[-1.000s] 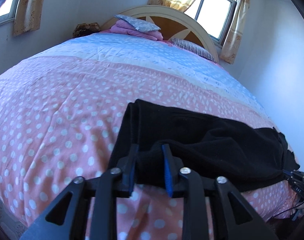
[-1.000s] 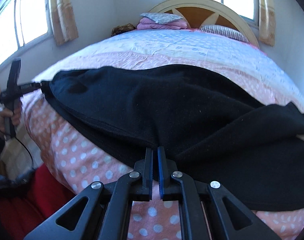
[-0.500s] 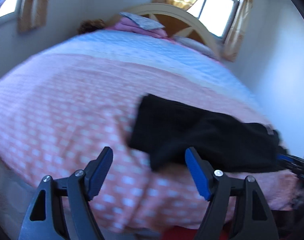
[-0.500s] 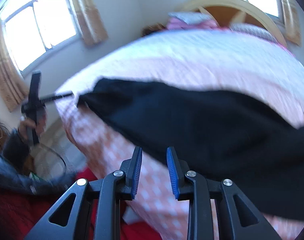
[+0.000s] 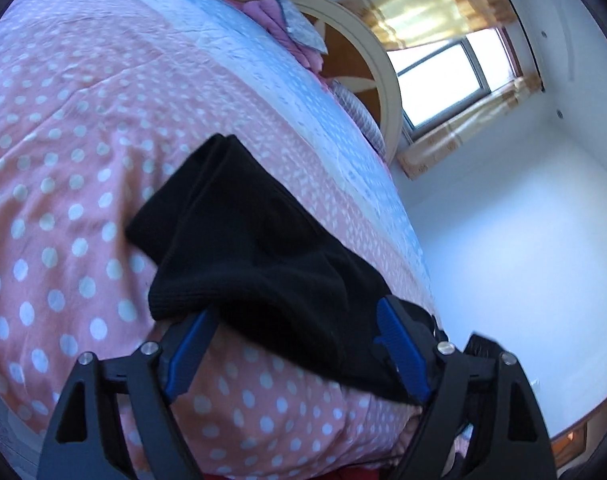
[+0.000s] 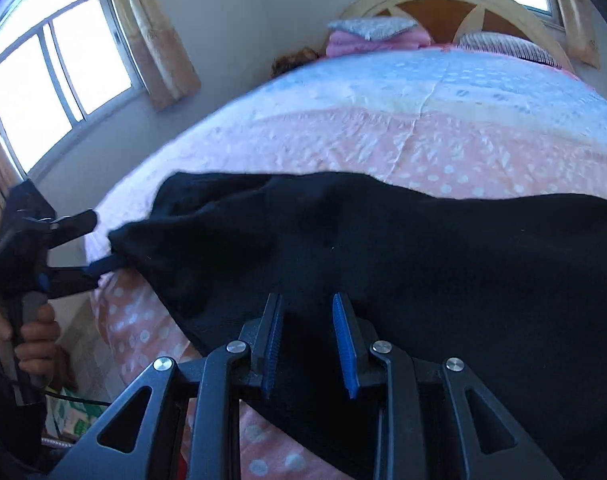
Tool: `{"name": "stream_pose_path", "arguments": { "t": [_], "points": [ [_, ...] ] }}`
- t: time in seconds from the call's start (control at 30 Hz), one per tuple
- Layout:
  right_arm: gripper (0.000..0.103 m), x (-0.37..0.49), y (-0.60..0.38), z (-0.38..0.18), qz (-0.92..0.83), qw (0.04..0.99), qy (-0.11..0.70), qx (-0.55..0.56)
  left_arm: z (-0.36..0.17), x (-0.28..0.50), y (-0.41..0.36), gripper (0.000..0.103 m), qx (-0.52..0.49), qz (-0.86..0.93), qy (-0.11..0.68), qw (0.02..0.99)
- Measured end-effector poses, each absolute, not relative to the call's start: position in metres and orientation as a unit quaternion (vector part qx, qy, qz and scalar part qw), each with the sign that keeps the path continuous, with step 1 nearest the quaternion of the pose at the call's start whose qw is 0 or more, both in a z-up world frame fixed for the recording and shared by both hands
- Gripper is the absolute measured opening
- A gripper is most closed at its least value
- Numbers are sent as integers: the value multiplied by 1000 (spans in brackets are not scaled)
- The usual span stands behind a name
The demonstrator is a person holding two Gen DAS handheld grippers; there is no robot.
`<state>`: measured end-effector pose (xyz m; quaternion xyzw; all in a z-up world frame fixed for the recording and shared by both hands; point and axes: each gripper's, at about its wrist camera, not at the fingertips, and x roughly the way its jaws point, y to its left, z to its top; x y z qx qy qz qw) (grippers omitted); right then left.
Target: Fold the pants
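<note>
Both Grippers Open at the Black Pants

Left wrist view shows my left gripper [image 5: 295, 344] with its jaws spread wide apart. They hold nothing, but a thick fold of the black pants [image 5: 263, 256] lies between the two blue pads [image 5: 399, 352]. The pants rest on the pink dotted bedspread [image 5: 63, 168], near the bed's foot edge.

In the right wrist view, my right gripper [image 6: 309, 340] has its jaws partly open, and they hold nothing either. Black cloth lies under and between them. The pants [image 6: 423, 260] stretch wide across the bed from there. My left gripper [image 6: 91, 244] shows at the far left end of the pants, one blue pad touching the cloth.

Pillows [image 6: 375, 34] sit by the round headboard [image 6: 455, 0], far behind.
</note>
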<state>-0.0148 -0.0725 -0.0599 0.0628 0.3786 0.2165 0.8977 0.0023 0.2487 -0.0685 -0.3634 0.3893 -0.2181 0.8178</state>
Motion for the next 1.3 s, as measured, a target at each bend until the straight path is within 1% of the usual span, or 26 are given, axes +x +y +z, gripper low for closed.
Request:
{"name": "stream_pose_path", "arguments": {
  "t": [0.1,0.23,0.3,0.33,0.4,0.43,0.47,0.53,0.6,0.67,0.77,0.83,0.9,0.93,1.0,1.03,1.07,1.13,1.2,1.3],
  "points": [
    [28,-18,-72,-62,216,898,377,63,-74,2,253,84,-397,-206,380,809],
    [28,-26,-66,-59,213,902,373,33,-86,0,266,84,-440,-174,374,797],
    [28,-25,-64,-58,211,904,371,27,-94,-2,275,82,-476,-156,368,783],
    [28,-26,-67,-57,210,905,370,28,-93,-2,275,78,-485,-147,363,782],
    [28,-27,-68,-58,211,905,369,35,-88,3,271,60,-463,-136,370,794],
    [28,-27,-69,-58,212,904,369,41,-83,5,265,37,-438,-135,375,806],
    [28,-27,-71,-58,213,903,370,46,-79,7,261,26,-418,-140,377,814],
    [28,-26,-73,-58,214,901,374,56,-70,13,258,16,-394,-153,373,826],
    [28,-24,-72,-56,212,899,379,62,-53,17,257,14,-362,-158,355,847],
    [28,-22,-71,-55,209,899,379,62,-35,23,256,14,-328,-178,333,866],
    [29,-22,-67,-56,203,903,374,61,-34,38,255,14,-261,-164,335,890],
    [29,-21,-65,-58,199,905,371,59,-48,51,253,14,-226,-146,362,893],
    [33,-23,-61,-58,197,907,369,49,-71,51,258,14,-201,-110,403,886],
    [35,-24,-58,-58,198,908,367,41,-78,46,265,20,-212,-112,408,881],
    [45,-26,-53,-57,206,907,366,25,-77,38,278,23,-240,-113,399,878],
    [47,-27,-51,-56,209,907,365,19,-73,35,283,29,-240,-106,400,878],
    [49,-27,-49,-55,210,907,365,11,-67,31,288,36,-226,-78,396,887],
    [49,-30,-48,-50,205,910,360,0,-49,25,290,43,-175,-9,374,911],
    [49,-37,-55,-37,203,923,326,24,-32,16,286,43,-135,7,348,928],
    [49,-37,-61,-23,196,932,302,45,-13,11,256,43,-103,-38,317,942]
  ]
}}
